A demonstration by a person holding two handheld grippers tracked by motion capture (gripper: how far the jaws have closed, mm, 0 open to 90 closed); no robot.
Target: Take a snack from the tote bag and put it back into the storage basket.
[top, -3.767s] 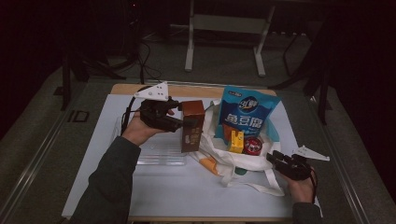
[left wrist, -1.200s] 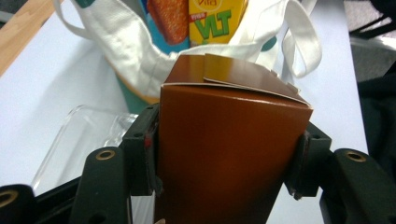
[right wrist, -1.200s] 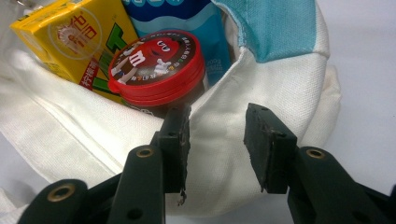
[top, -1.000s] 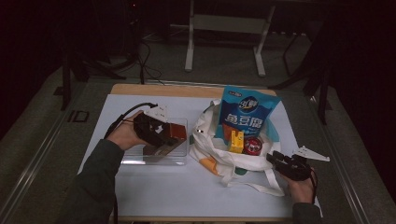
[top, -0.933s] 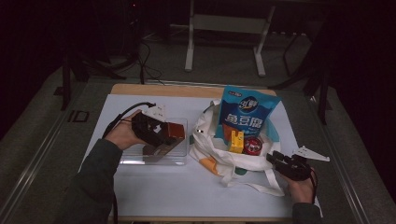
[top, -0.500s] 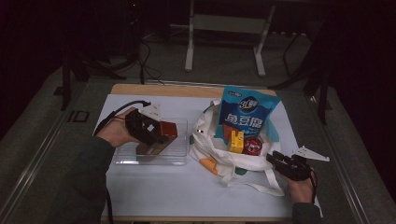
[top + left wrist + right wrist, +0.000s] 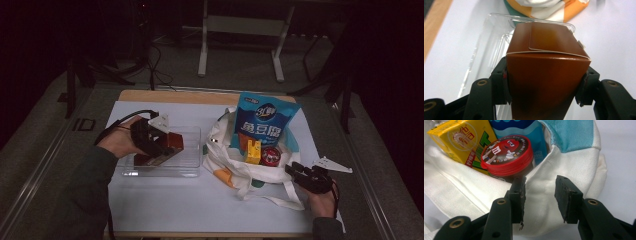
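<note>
The left gripper point(image 7: 159, 145) pinches the brown cardboard box point(image 7: 546, 72) by its two side faces, lying tilted over the clear plastic tray point(image 7: 190, 162) on the counter. The right gripper point(image 7: 540, 195), its fingers spread, rests at the white cloth bag point(image 7: 564, 162).

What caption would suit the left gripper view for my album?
Left claw clamps a brown box above a clear tray.

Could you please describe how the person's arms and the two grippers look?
Both grippers, left gripper and right gripper, are black, with two flat black jaws, round brass-coloured rivets and a pale three-cornered plate on top. A black cable trails from the left one. The person wears dark grey-green sleeves.
</note>
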